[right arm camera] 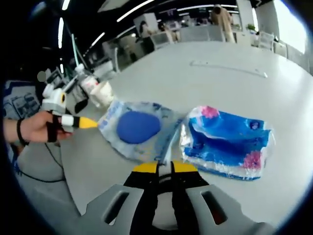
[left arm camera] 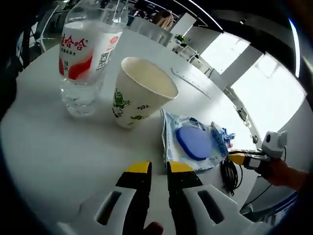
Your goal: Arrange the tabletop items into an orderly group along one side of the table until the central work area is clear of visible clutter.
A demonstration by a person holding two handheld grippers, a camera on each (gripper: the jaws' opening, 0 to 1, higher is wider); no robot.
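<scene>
Looking along the left gripper (left arm camera: 158,169), its yellow-tipped jaws sit nearly pressed together over the white table (left arm camera: 58,152), empty; a paper cup (left arm camera: 139,90) stands beside a water bottle (left arm camera: 88,54), and a blue-disc packet (left arm camera: 193,142) lies to the right. From the right gripper (right arm camera: 165,168), jaws likewise almost closed, that packet (right arm camera: 137,128) touches a blue wipes pack (right arm camera: 227,142), the other gripper (right arm camera: 80,122) at its edge.

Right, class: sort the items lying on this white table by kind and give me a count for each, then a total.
Water bottle: 1
Paper cup: 1
Plastic packets: 2, the one with the blue disc and the blue and pink one
Total: 4
</scene>
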